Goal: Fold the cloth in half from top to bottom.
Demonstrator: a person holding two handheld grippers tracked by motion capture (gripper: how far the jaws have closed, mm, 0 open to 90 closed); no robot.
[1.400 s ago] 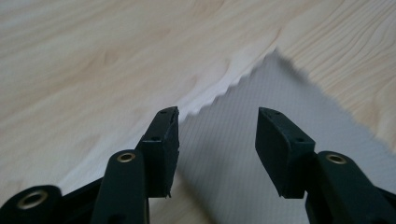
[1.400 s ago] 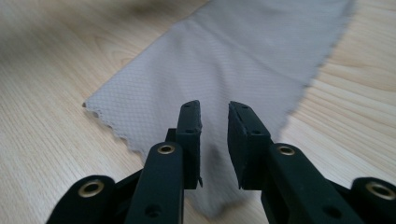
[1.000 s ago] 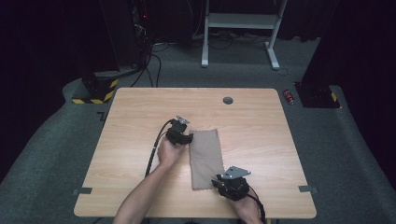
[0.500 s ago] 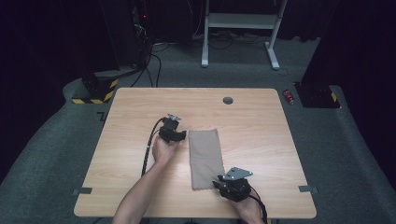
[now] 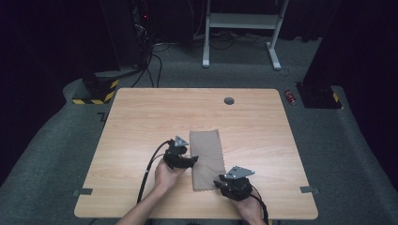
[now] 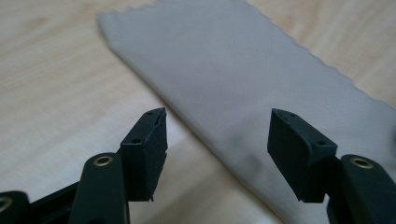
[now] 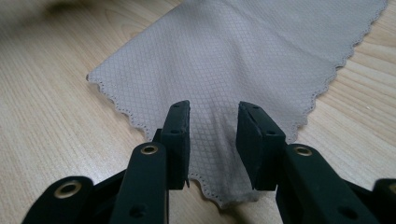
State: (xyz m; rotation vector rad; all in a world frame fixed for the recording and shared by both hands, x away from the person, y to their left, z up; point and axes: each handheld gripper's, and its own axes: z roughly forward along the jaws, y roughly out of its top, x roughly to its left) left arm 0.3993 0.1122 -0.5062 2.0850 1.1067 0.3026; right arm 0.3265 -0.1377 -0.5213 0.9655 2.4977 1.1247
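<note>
Now left gripper (image 5: 193,160) back at cloth (image 5: 207,157) edge, jaws open; right gripper (image 5: 224,183) jaws pinching hem.

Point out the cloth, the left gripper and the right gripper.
cloth (image 5: 206,150): high view, its flat middle.
left gripper (image 6: 217,140): left gripper view, gap between open jaws.
right gripper (image 7: 212,135): right gripper view, between jaws at cloth edge.

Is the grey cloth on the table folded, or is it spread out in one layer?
Folded, it seems: the cloth lies as a narrow strip, with one long edge straight like a fold and the other scalloped in the left gripper view. The layers themselves cannot be counted.
</note>
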